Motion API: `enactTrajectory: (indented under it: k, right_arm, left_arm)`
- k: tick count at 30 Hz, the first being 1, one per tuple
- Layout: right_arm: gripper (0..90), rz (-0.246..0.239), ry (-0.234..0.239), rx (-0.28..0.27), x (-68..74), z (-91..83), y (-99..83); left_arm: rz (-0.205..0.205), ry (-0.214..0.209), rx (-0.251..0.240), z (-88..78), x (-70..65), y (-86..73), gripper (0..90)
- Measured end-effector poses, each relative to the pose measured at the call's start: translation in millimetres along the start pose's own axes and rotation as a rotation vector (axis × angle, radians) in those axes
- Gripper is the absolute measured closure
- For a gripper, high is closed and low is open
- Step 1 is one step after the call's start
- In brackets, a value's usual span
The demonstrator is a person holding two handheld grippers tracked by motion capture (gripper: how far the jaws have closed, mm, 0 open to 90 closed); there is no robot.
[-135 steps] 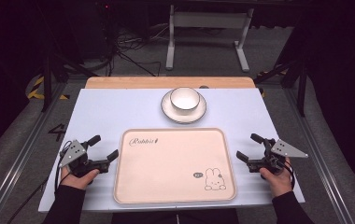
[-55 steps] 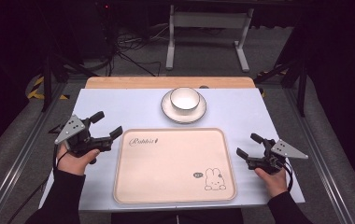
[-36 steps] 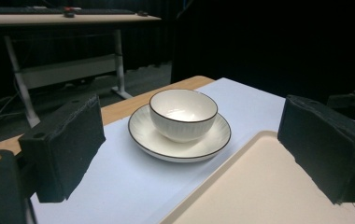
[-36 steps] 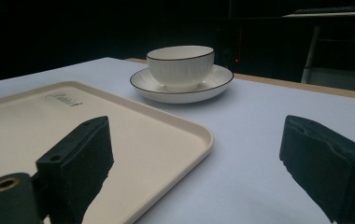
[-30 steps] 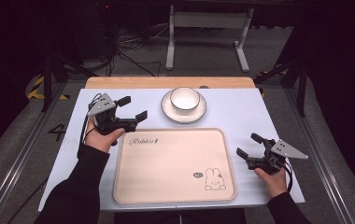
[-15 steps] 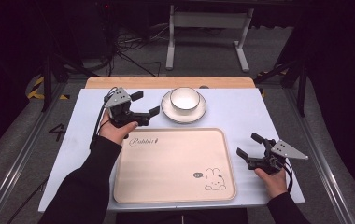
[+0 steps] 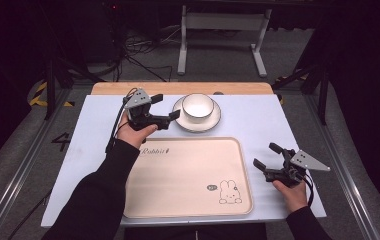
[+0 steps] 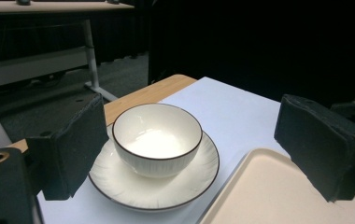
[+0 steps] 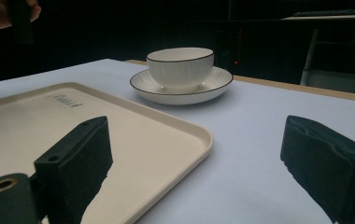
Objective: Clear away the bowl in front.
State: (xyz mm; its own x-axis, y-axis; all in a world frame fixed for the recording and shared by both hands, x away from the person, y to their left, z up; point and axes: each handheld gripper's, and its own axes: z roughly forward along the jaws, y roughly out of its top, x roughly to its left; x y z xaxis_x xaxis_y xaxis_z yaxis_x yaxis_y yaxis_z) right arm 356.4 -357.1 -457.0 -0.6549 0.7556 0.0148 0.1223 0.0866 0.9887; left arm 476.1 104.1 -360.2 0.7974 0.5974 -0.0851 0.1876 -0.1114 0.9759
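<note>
A white bowl [image 7: 198, 104] with a dark rim stands on a white plate [image 7: 215, 120] at the back middle of the table. My left gripper [image 7: 165, 106] is open just left of the plate, its jaws pointing at the bowl. In the left gripper view the bowl [image 8: 157, 135] and plate [image 8: 166, 189] sit between the wide-apart fingers [image 8: 73, 144], untouched. A cream tray [image 7: 188, 175] with a rabbit drawing lies empty at the front. Right of the tray, my right gripper [image 7: 265, 155] rests open. From it I see the tray [image 9: 96, 130] and, farther off, the bowl [image 9: 180, 65].
The pale table top [image 7: 258, 115] has a wooden strip [image 7: 178, 88] along its back edge. Behind it a metal desk frame [image 7: 223, 35] stands on the dark floor with cables [image 7: 128, 50]. The person's left sleeve [image 7: 93, 200] crosses the tray's left side.
My left gripper has travelled from the table's front left forward and to the right, ending beside the plate. The right gripper has stayed where it was, open.
</note>
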Motion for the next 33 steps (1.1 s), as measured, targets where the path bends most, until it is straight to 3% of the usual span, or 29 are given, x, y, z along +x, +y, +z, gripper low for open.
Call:
enactTrajectory:
  k: [12, 22, 29, 31, 33]
  right_arm:
    - [9.1, 0.000, -0.004, -0.001, 0.1, -0.1, -0.1]
    - [8.9, 0.005, -0.002, -0.010, -0.2, -0.9, -0.3]
    - [8.8, 0.006, 0.001, -0.014, -0.6, -1.1, -0.5]
    - [8.8, 0.006, 0.002, -0.014, -0.6, -1.2, -0.5]
    - [8.7, 0.006, 0.002, -0.015, -0.6, -1.3, -0.5]
  left_arm:
    - [0.023, -0.021, 0.025, 25.5, -1.5, 9.8, 10.5]
    - [0.018, -0.047, 0.048, 46.9, -6.9, 16.8, 10.9]
    - [0.037, -0.044, 0.057, 60.6, -8.5, 20.6, 11.1]
    - [0.021, -0.027, 0.059, 62.1, -6.5, 20.5, 11.0]
    - [-0.011, -0.041, 0.070, 64.3, -1.5, 18.7, 13.0]
